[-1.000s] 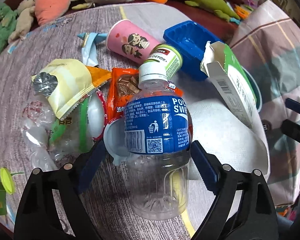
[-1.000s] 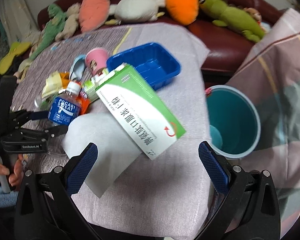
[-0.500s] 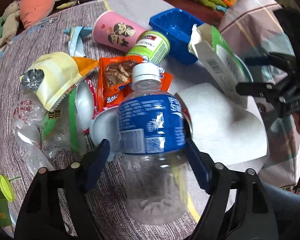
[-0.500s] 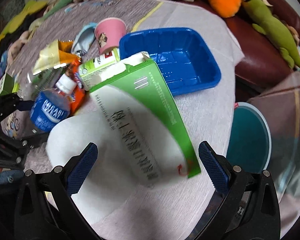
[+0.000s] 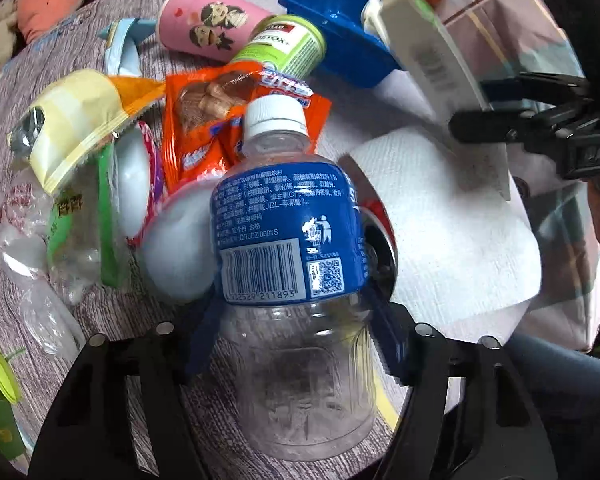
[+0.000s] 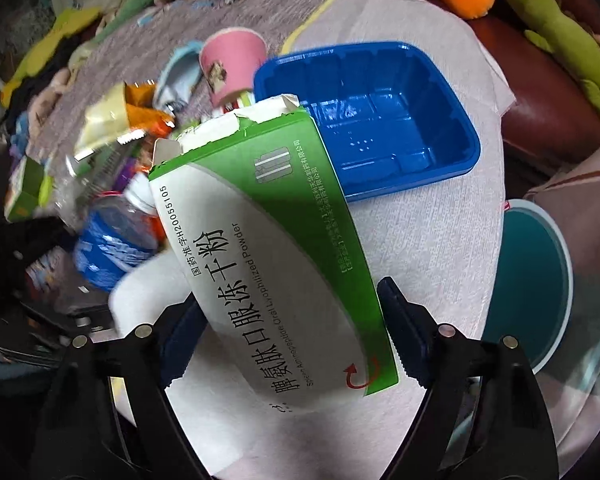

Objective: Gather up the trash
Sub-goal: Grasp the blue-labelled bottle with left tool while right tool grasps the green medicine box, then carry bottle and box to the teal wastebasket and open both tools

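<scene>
My left gripper is shut on an empty clear plastic bottle with a blue label and white cap, held over the table. My right gripper is shut on a green and white medicine box with a torn open top, held above a white paper towel. The box and the right gripper also show at the right of the left wrist view. The teal trash bin stands beside the table at the right.
On the table lie a pink paper cup, a green can, orange snack wrappers, a yellow bag, clear plastic packaging and a blue plastic tray. Plush toys line the sofa behind.
My right gripper has closed on the medicine box and lifted it. My left gripper has tightened on the bottle and moved closer over the trash pile.
</scene>
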Available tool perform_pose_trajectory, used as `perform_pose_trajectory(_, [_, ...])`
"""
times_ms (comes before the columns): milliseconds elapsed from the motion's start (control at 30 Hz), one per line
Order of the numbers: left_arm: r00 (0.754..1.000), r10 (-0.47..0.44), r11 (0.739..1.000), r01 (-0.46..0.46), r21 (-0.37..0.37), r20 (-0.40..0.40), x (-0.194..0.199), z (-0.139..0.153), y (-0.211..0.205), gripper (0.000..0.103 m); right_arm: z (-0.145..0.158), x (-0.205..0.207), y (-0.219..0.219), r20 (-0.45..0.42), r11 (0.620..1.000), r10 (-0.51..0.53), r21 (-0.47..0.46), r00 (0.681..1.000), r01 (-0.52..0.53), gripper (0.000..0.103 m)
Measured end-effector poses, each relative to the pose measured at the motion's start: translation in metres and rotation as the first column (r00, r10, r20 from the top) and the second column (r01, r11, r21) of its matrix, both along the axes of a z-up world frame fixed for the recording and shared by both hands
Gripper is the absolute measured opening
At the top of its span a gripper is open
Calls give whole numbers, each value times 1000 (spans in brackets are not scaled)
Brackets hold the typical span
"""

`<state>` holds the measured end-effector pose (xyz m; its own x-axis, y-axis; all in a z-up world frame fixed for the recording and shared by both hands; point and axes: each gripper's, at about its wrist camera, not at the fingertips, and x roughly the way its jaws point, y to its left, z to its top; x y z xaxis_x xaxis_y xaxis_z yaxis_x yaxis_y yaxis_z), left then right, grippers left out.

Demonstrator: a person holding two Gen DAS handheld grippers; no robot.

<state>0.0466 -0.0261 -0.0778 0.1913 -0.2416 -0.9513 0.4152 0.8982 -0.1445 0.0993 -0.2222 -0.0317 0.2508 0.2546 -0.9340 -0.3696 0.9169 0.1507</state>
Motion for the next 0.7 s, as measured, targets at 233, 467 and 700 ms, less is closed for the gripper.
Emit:
perform_pose_trajectory(233, [994,82,997,-82,-5,78,-10,30,20,67,24,-14,-7,31,997,-43,68,999,40,79])
perform_pose_trajectory(467, [984,131,991,-128,-35,119,-20,53,37,67,35,-21,-18,43,989,-91,117,995,85,79])
perform_pose_trajectory(700, [976,122,990,-107,-90,181,-14,88,27,67,47,-34,-41,70,980,-149,143,986,137,79])
